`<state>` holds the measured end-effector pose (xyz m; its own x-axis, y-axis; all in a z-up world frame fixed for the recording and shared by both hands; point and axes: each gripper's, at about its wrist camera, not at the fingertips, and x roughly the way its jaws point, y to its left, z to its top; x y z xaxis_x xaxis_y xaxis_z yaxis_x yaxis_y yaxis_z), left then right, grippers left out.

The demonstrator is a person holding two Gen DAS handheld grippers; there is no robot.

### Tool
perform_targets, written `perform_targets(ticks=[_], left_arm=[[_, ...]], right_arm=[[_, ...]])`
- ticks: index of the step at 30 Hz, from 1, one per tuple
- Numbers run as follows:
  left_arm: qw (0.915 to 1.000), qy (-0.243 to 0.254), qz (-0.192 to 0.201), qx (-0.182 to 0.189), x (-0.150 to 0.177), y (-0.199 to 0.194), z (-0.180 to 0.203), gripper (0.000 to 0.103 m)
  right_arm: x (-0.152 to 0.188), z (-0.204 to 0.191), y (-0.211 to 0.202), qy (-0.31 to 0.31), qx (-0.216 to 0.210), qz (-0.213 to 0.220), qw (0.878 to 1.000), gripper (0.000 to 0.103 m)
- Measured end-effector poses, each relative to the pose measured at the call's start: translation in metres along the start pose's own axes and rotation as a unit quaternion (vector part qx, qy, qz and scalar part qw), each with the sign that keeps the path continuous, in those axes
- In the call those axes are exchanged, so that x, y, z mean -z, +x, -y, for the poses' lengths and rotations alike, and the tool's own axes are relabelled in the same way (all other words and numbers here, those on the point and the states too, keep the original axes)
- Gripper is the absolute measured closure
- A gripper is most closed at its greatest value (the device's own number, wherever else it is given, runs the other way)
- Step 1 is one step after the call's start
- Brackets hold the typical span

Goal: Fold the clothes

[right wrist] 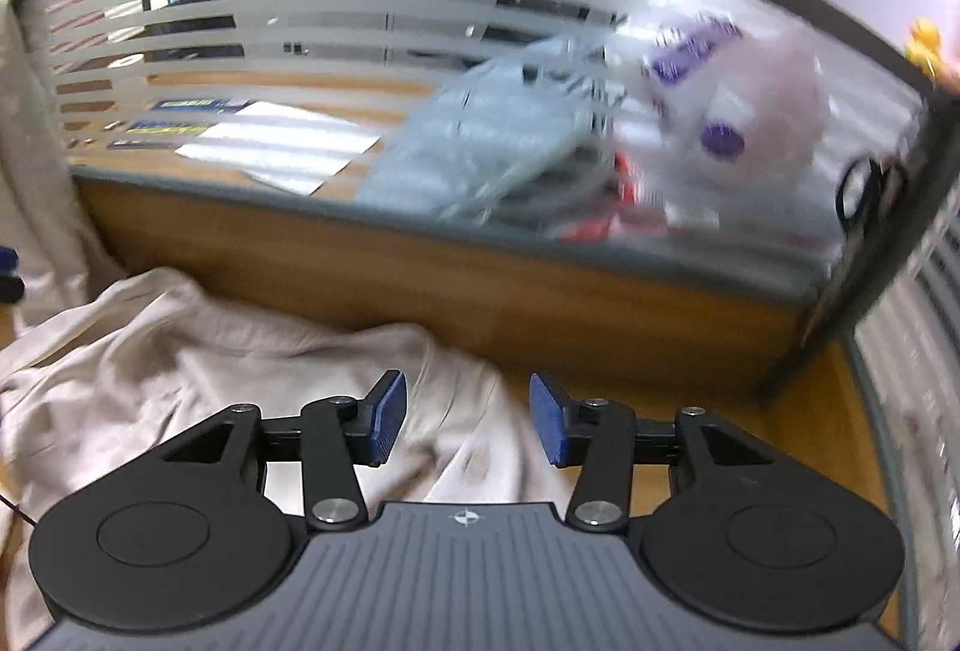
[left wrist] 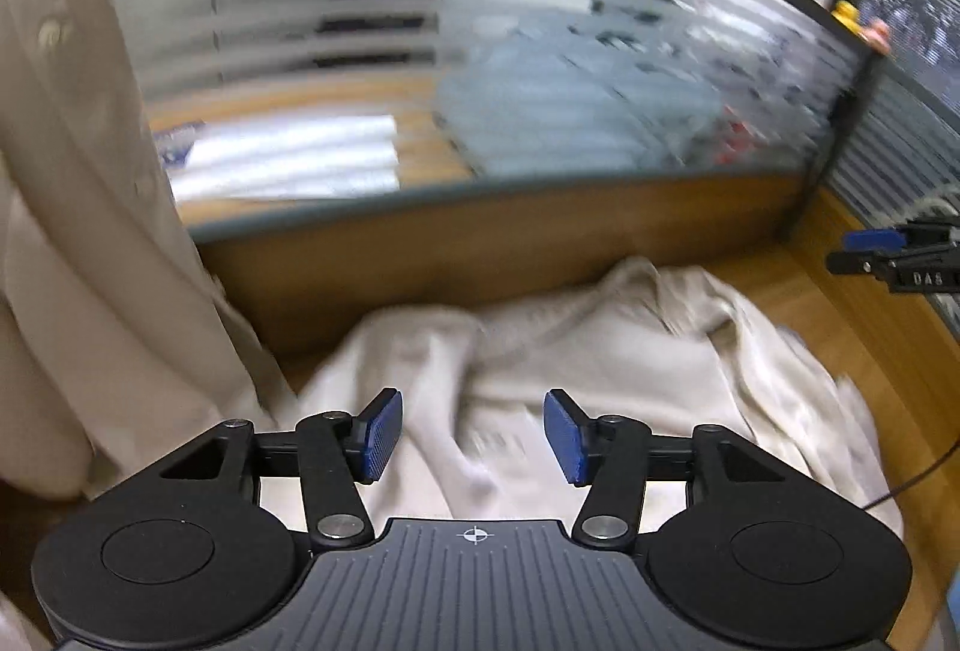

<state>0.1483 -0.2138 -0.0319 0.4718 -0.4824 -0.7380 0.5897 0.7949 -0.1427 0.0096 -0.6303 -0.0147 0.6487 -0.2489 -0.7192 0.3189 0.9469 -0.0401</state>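
A cream garment (left wrist: 600, 351) lies crumpled on the wooden desk (left wrist: 840, 327), against the low wooden back panel. My left gripper (left wrist: 474, 435) hangs above its near part, open, with nothing between the blue pads (left wrist: 381, 435). In the right wrist view the same garment (right wrist: 210, 351) spreads to the left and under my right gripper (right wrist: 468, 420), which is open too and holds nothing. The right gripper's tip (left wrist: 888, 255) shows at the right edge of the left wrist view, above the cloth's far right side.
A second pale garment (left wrist: 72, 171) hangs down at the left, over the partition. A frosted striped glass screen (right wrist: 420, 81) closes the desk at the back and the right. Bare desk wood (right wrist: 810, 423) lies right of the cloth. A thin black cable (left wrist: 912, 477) crosses the desk's right side.
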Motion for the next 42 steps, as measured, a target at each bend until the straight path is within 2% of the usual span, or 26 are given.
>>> perform_targets(ticks=[4,10,20,24,26,33,36,38,40,42], left_arm=[[0.9999,-0.002,-0.008,0.011,0.03,-0.014,0.019,0.046],[0.9984,0.009,-0.038,0.041,0.082,-0.022,0.052,0.045],[0.993,0.05,-0.077,0.075,0.156,-0.032,0.102,0.041],[0.9913,0.06,-0.085,0.08,0.174,-0.032,0.115,0.041],[0.9911,0.061,-0.088,0.079,0.18,-0.033,0.118,0.041],[0.9933,0.044,-0.083,0.067,0.187,-0.039,0.119,0.04],[0.9942,0.035,-0.081,0.061,0.189,-0.043,0.119,0.04],[0.9945,0.033,-0.08,0.059,0.191,-0.046,0.12,0.04],[0.9945,0.031,-0.081,0.058,0.194,-0.047,0.122,0.039],[0.9944,0.028,-0.086,0.056,0.196,-0.048,0.124,0.039]], right_arm=[[0.036,-0.005,-0.028,0.023,-0.015,-0.016,1.0,0.046],[0.096,-0.019,-0.062,0.055,-0.043,-0.038,0.997,0.046],[0.183,-0.069,-0.091,0.082,-0.078,-0.086,0.99,0.046],[0.205,-0.1,-0.091,0.069,-0.097,-0.109,0.987,0.046],[0.214,-0.115,-0.09,0.057,-0.107,-0.119,0.985,0.043],[0.227,-0.159,-0.075,0.032,-0.141,-0.144,0.979,0.035],[0.231,-0.17,-0.066,0.023,-0.133,-0.147,0.98,0.036],[0.235,-0.173,-0.061,0.011,-0.12,-0.148,0.982,0.051],[0.239,-0.172,-0.058,-0.001,-0.109,-0.153,0.982,0.082],[0.242,-0.166,-0.058,-0.004,-0.101,-0.158,0.982,0.099]])
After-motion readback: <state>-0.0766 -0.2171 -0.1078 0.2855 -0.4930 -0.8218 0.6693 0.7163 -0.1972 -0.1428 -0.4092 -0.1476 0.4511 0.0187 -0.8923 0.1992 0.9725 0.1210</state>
